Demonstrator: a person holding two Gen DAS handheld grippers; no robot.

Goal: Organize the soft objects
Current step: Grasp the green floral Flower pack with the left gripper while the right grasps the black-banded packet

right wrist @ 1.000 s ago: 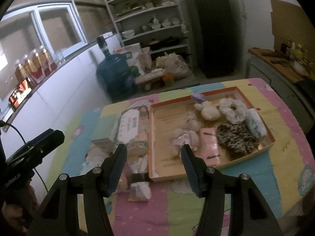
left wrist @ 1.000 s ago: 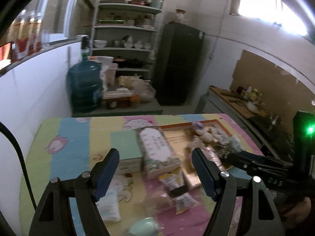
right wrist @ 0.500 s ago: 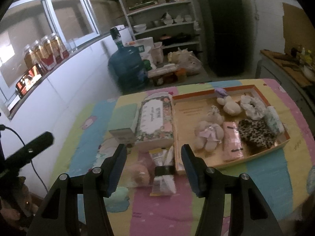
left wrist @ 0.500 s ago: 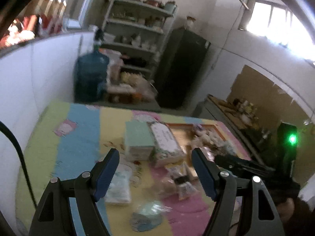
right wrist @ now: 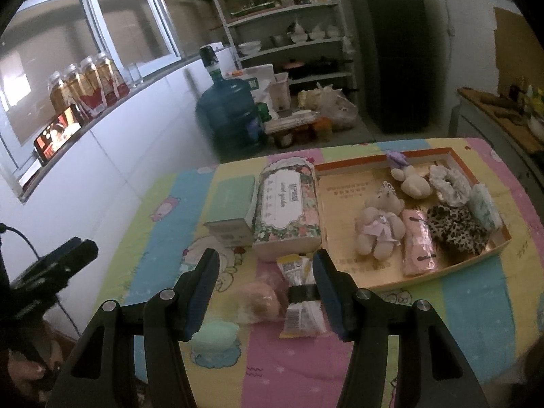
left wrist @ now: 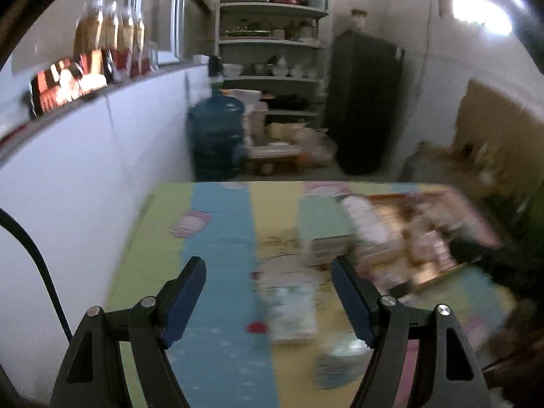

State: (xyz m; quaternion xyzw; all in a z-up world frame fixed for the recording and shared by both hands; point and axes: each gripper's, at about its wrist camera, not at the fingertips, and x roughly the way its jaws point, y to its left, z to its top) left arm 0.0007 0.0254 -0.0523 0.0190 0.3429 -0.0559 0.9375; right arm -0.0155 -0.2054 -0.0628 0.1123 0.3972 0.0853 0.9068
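In the right wrist view an orange tray (right wrist: pixel 384 165) holds a plush bear (right wrist: pixel 377 226), a cream plush (right wrist: pixel 413 183), a pink packet (right wrist: pixel 418 243), a leopard scrunchie (right wrist: pixel 455 229) and a white scrunchie (right wrist: pixel 448 183). On the table near me lie a yellow snack packet (right wrist: pixel 299 295), a pinkish soft bun (right wrist: pixel 260 301) and a mint soft piece (right wrist: pixel 216 336). My right gripper (right wrist: pixel 265 290) is open above the bun and packet. My left gripper (left wrist: pixel 268 301) is open and empty above the table's left part; its view is blurred. The mint piece shows there too (left wrist: pixel 340 363).
A floral tissue box (right wrist: pixel 289 207) and a green box (right wrist: pixel 233 205) lie left of the tray. The table (right wrist: pixel 159 204) has a striped cartoon cloth and stands against a white wall. A water jug (right wrist: pixel 231 119), shelves (right wrist: pixel 289 23) and a dark fridge (right wrist: pixel 391 51) stand behind.
My left gripper has swung left, so the tray moved to its right edge. My right gripper has shifted left and nearer, now over the bun and snack packet. Both stay open.
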